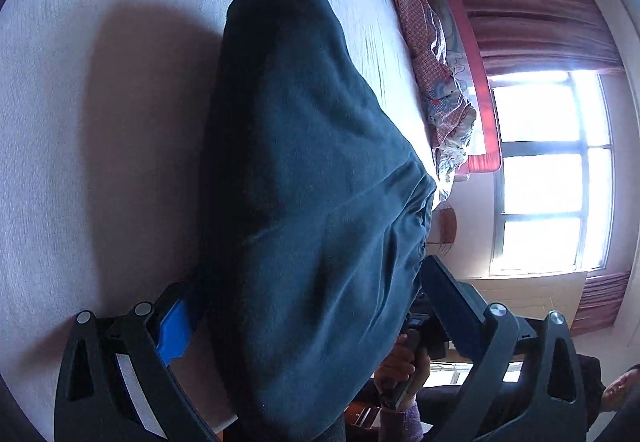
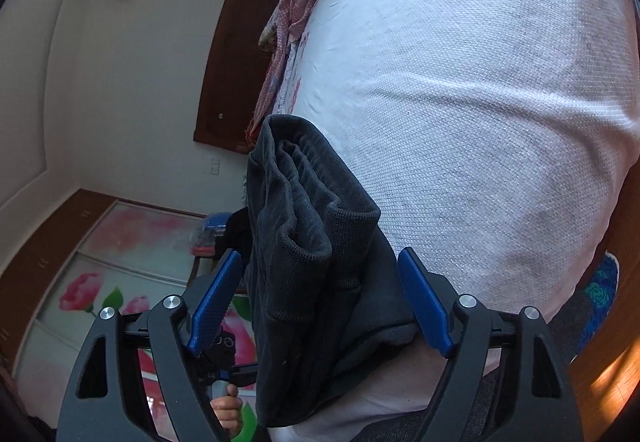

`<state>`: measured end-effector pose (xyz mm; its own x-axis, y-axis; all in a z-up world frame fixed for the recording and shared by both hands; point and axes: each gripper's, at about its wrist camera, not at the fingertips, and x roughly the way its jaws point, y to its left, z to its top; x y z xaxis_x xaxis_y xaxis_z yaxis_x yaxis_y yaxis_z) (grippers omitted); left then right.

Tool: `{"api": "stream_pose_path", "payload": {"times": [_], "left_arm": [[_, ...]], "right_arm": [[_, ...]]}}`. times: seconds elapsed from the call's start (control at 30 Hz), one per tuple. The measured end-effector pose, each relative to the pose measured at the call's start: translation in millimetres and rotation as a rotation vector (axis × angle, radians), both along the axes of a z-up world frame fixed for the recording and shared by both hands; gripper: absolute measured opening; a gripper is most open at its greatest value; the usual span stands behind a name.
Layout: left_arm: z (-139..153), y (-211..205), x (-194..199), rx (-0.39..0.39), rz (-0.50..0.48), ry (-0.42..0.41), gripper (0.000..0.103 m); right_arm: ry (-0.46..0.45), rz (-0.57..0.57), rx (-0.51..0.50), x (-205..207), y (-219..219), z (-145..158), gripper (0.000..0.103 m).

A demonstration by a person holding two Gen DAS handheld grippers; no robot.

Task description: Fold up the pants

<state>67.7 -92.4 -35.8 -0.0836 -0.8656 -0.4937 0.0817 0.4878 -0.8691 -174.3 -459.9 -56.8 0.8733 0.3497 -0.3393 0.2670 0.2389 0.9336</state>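
Your right gripper [image 2: 320, 302] stands released around the folded dark pants [image 2: 304, 262] on the white bed [image 2: 500, 102], their length running away from you, while your left gripper [image 1: 304, 306] seems wide apart too.

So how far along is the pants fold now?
Done: the dark fleece pants sit in stacked layers on the white bed sheet. In hand: the bundle lies between the open right tongs; the left tongs straddle it. Left: release, flatten.
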Motion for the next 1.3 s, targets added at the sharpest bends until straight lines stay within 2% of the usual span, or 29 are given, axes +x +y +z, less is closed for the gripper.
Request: {"api": "stream_pose_path", "payload": {"times": [0.07, 0.1, 0.13, 0.17, 0.2, 0.23, 0.27, 0.3, 0.37, 0.57, 0.67, 0.8, 0.93, 1.07, 1.13, 1.23, 1.27, 1.3], "left_arm": [[-4.5, 1.3, 1.0, -0.020, 0.003, 0.039, 0.084], [-7.8, -0.7, 3.8, -0.009, 0.000, 0.052, 0.071], [-12.3, 0.3, 4.5, 0.001, 0.002, 0.067, 0.052], [-17.3, -0.4, 7.0, -0.004, 0.010, 0.091, 0.045], [-22.0, 3.2, 7.7, -0.017, 0.021, 0.119, 0.029], [-26.6, 7.4, 7.8, -0.041, 0.032, 0.147, 0.022], [-29.8, 9.0, 6.9, -0.062, 0.041, 0.166, 0.021], [-29.6, 9.0, 6.1, -0.072, 0.049, 0.172, 0.020], [-22.2, 4.6, 4.6, -0.091, 0.050, 0.160, 0.019], [21.9, -0.7, 15.0, -0.166, 0.034, 0.082, 0.018], [43.4, 6.2, 30.3, -0.202, 0.050, 0.052, 0.018], [73.1, 21.5, 60.1, -0.220, 0.078, -0.007, 0.018], [105.9, 47.3, 104.6, -0.199, 0.112, -0.103, 0.018], [126.2, 93.1, 154.4, -0.138, 0.145, -0.199, 0.019], [130.8, 102.7, 182.7, -0.084, 0.161, -0.234, 0.019], [109.6, 134.9, 206.1, -0.009, 0.173, -0.242, 0.019], [97.9, 140.0, 212.1, 0.029, 0.173, -0.234, 0.019], [79.3, 146.1, 216.8, 0.076, 0.167, -0.220, 0.021]], "right_arm": [[-0.006, 0.004, 0.009, -2.4, 0.5, -0.6, 0.079], [0.009, 0.018, -0.018, -2.0, 2.1, 1.1, 0.079], [0.030, 0.036, -0.067, -0.8, 4.7, 4.6, 0.079], [0.043, 0.049, -0.116, 0.7, 8.2, 8.9, 0.079], [0.061, 0.061, -0.159, 1.9, 12.8, 12.7, 0.075], [0.100, 0.069, -0.194, 3.8, 15.6, 14.6, 0.064], [0.110, 0.070, -0.185, 2.6, 16.0, 14.2, 0.046], [0.104, 0.058, -0.157, -1.6, 15.8, 14.7, 0.038], [0.102, 0.042, -0.142, -7.4, 20.6, 23.0, 0.033], [0.053, 0.085, -0.217, 11.7, 44.1, 87.4, 0.031], [0.018, 0.122, -0.243, 36.3, 49.9, 113.8, 0.031], [-0.019, 0.173, -0.273, 93.4, 61.5, 134.9, 0.031], [-0.073, 0.206, -0.289, 162.2, 80.7, 141.5, 0.031], [-0.105, 0.217, -0.266, 229.9, 104.3, 123.0, 0.031], [-0.109, 0.221, -0.231, 256.8, 116.2, 102.1, 0.031], [-0.045, 0.226, -0.183, 280.1, 135.5, 56.9, 0.031], [0.011, 0.236, -0.196, 283.7, 144.0, 40.3, 0.031], [0.090, 0.257, -0.233, 285.5, 152.1, 23.3, 0.036]]}}
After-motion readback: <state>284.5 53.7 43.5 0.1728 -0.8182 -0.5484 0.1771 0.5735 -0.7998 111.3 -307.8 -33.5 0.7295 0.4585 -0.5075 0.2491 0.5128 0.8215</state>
